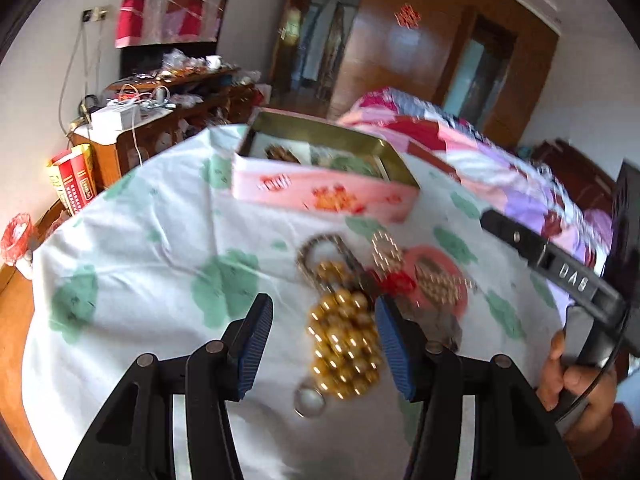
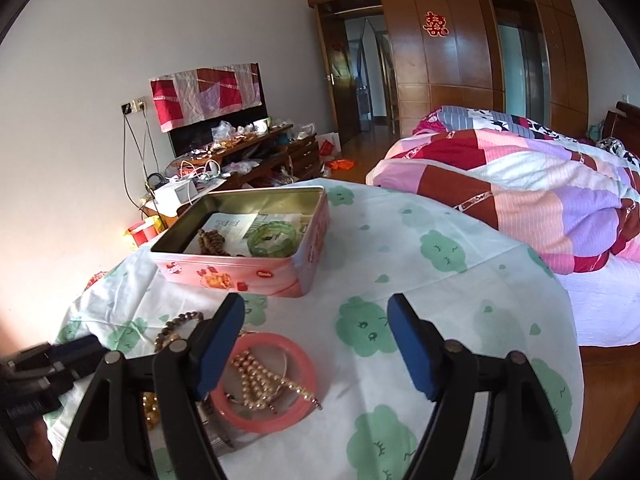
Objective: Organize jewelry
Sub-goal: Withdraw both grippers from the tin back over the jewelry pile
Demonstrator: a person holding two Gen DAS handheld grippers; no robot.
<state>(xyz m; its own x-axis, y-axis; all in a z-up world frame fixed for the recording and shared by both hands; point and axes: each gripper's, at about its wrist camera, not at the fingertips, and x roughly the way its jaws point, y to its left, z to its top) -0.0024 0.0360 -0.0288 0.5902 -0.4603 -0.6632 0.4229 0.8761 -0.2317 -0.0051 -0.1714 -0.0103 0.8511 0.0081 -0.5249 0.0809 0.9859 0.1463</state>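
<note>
The left hand-held gripper (image 1: 324, 332) stands part-open over a gold bead bracelet (image 1: 345, 347) on the cloth-covered desk (image 1: 152, 240), pads clear of it. The right hand-held gripper (image 2: 316, 344) gapes wide, empty, its left finger above a pink bangle (image 2: 266, 380) holding pearl strands (image 2: 260, 380). The pink tin (image 2: 256, 240) sits toward the desk's far edge

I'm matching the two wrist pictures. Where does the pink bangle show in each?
Left wrist: the pink bangle lies right of centre on the cloth, blurred, pearl strands across it.
Right wrist: it lies low and left of centre, by the left finger.
Shared landmark: the pink tin beyond it.
</note>
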